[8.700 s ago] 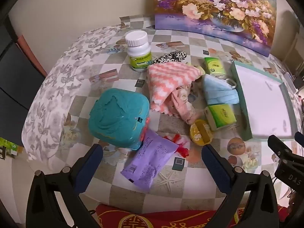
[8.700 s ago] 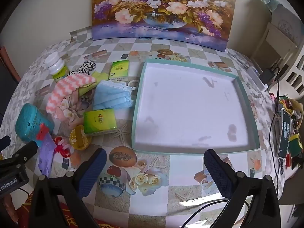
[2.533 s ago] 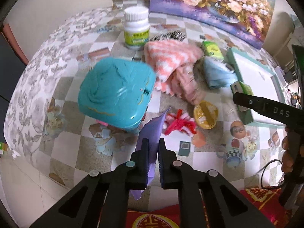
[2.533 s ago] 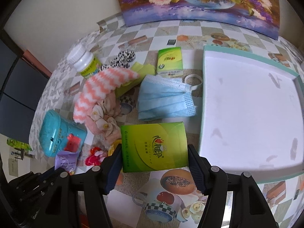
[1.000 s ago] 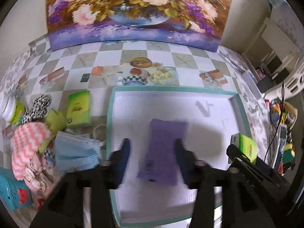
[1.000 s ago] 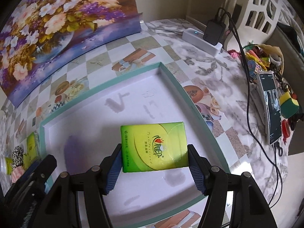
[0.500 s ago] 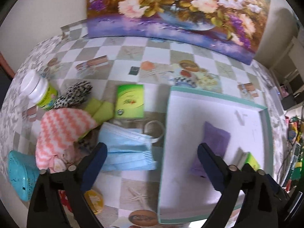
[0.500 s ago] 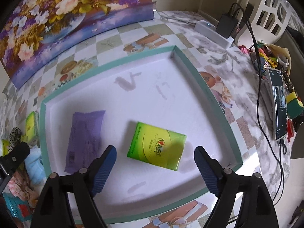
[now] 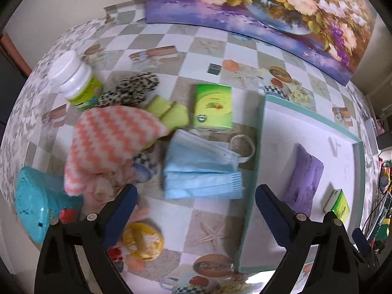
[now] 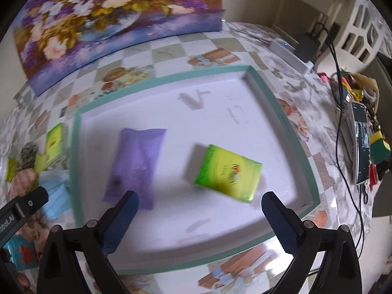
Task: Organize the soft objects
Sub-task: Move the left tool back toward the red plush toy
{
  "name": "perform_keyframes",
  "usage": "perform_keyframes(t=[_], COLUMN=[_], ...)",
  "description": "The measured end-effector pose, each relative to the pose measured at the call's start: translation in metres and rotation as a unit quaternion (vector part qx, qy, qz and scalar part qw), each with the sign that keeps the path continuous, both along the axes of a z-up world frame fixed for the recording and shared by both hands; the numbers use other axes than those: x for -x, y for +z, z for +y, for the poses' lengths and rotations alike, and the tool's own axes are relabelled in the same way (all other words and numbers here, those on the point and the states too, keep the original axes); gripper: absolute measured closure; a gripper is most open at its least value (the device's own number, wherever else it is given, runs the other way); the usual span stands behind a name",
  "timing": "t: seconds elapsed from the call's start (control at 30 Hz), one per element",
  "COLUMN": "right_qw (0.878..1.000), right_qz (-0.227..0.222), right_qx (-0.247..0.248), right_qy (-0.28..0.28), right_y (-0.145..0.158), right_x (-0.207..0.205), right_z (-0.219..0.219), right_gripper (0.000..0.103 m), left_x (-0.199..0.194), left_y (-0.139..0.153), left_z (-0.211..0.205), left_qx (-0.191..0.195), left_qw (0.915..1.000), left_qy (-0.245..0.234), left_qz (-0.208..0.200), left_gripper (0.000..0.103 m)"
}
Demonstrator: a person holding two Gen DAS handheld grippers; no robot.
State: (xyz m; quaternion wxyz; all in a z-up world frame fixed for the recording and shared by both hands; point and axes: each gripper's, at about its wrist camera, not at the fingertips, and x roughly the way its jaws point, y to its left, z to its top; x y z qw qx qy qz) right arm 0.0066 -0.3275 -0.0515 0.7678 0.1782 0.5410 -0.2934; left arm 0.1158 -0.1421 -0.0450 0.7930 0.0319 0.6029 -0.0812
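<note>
The teal-rimmed white tray (image 10: 257,80) holds a purple packet (image 10: 137,161) and a green tissue pack (image 10: 229,172); both also show in the left wrist view, the packet (image 9: 305,178) and the pack (image 9: 339,205). My right gripper (image 10: 199,208) is open and empty above the tray's near side. My left gripper (image 9: 196,203) is open and empty just above a stack of blue face masks (image 9: 202,171) left of the tray (image 9: 254,161). Nearby lie a pink-white zigzag cloth (image 9: 110,139), a second green tissue pack (image 9: 212,106), yellow-green cloths (image 9: 169,112) and a leopard-print scrunchie (image 9: 129,89).
A white pill bottle (image 9: 73,78), a teal wipes box (image 9: 36,210) and a yellow round object (image 9: 143,241) sit at the left. A flower painting (image 9: 257,7) stands at the back. A phone (image 10: 361,142), cables and a charger (image 10: 303,46) lie right of the tray.
My left gripper has moved left and lower, from over the tray's edge to over the blue masks. My right gripper has pulled back a little; packet and tissue pack stay in the tray.
</note>
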Motion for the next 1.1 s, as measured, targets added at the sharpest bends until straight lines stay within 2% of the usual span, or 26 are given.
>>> perform_keyframes(t=[0.27, 0.53, 0.7, 0.87, 1.1], right_qw=[0.998, 0.993, 0.992, 0.989, 0.99], right_qz=[-0.021, -0.019, -0.008, -0.006, -0.006], right_qx=[-0.029, -0.046, -0.04, -0.04, -0.036], right_qy=[0.059, 0.105, 0.122, 0.142, 0.135], right_y=[0.009, 0.003, 0.002, 0.002, 0.003], right_x=[-0.004, -0.002, -0.004, -0.005, -0.003], right_z=[0.048, 0.092, 0.108, 0.118, 0.111], right_gripper=[0.001, 0.001, 0.001, 0.001, 0.001], left_x=[0.014, 0.027, 0.04, 0.046, 0.055], left_y=[0.015, 0.01, 0.004, 0.002, -0.001], left_z=[0.037, 0.087, 0.101, 0.114, 0.122], left_qx=[0.023, 0.04, 0.052, 0.058, 0.055], left_qw=[0.9995, 0.9989, 0.9986, 0.9979, 0.9976], left_qy=[0.013, 0.021, 0.01, 0.028, 0.042], left_qz=[-0.016, -0.007, 0.003, 0.007, 0.008], left_gripper=[0.006, 0.006, 0.006, 0.006, 0.006])
